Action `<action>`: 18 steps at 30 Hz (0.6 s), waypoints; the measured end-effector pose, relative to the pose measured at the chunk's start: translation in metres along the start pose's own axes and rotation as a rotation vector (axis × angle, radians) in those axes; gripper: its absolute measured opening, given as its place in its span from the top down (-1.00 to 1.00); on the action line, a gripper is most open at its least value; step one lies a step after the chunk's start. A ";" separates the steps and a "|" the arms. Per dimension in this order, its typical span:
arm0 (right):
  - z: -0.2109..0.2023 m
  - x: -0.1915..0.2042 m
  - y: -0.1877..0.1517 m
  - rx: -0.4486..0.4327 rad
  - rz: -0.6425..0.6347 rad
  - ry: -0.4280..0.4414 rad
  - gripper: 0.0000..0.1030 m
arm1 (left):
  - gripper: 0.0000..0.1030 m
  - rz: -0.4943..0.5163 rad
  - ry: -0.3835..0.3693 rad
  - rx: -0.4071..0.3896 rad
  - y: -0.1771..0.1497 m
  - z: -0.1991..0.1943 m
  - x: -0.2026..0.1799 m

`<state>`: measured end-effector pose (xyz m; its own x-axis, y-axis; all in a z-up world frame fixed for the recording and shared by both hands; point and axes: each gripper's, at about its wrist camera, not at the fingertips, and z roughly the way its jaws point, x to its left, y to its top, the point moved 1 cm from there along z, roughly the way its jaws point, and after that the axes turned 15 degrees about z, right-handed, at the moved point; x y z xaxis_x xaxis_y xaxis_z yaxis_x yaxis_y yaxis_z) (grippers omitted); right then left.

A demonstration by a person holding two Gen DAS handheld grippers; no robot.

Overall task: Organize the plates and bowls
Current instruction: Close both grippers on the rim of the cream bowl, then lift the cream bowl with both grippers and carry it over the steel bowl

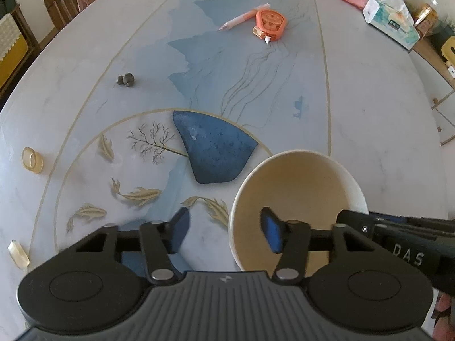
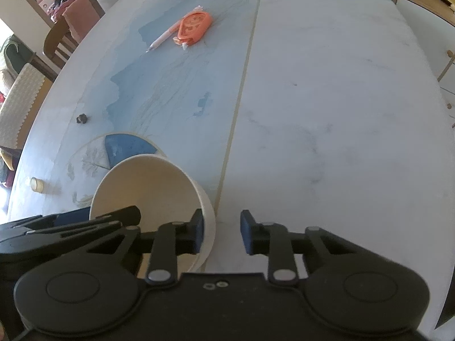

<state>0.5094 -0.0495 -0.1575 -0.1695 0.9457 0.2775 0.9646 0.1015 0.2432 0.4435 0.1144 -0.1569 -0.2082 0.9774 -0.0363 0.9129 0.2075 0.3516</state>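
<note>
You hold two grippers steeply down over a pale table (image 2: 327, 113) printed with blue shapes and gold fish; one cream paper bowl (image 1: 298, 199) sits near its front edge, between them. Your left gripper (image 1: 227, 233) straddles the bowl's left wall, one blue pad inside and one outside, a clear gap on both sides, so it grips nothing yet. Your right gripper (image 2: 221, 234) straddles the right wall the same way, partly closed, its inner pad close to the wall or on it; I cannot tell which.

The task looks barely begun: only this one bowl shows, not yet lifted, and no plates or stack are in view.

The bowl's near rim and base hide behind the gripper bodies; far items, an orange tape dispenser (image 1: 270, 24) and a tissue box (image 1: 392, 22), are small and distorted.
</note>
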 end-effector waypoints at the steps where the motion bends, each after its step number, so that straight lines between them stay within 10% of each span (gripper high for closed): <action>1: 0.000 0.001 0.000 0.001 -0.004 0.002 0.66 | 0.29 -0.004 -0.002 0.003 0.000 0.000 0.000; 18: -0.012 0.000 -0.013 -0.029 -0.006 -0.022 0.90 | 0.90 0.015 -0.012 -0.002 -0.007 -0.017 -0.014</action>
<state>0.4950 -0.0547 -0.1495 -0.1706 0.9517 0.2553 0.9572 0.0987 0.2720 0.4343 0.0986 -0.1427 -0.1898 0.9809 -0.0422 0.9153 0.1923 0.3540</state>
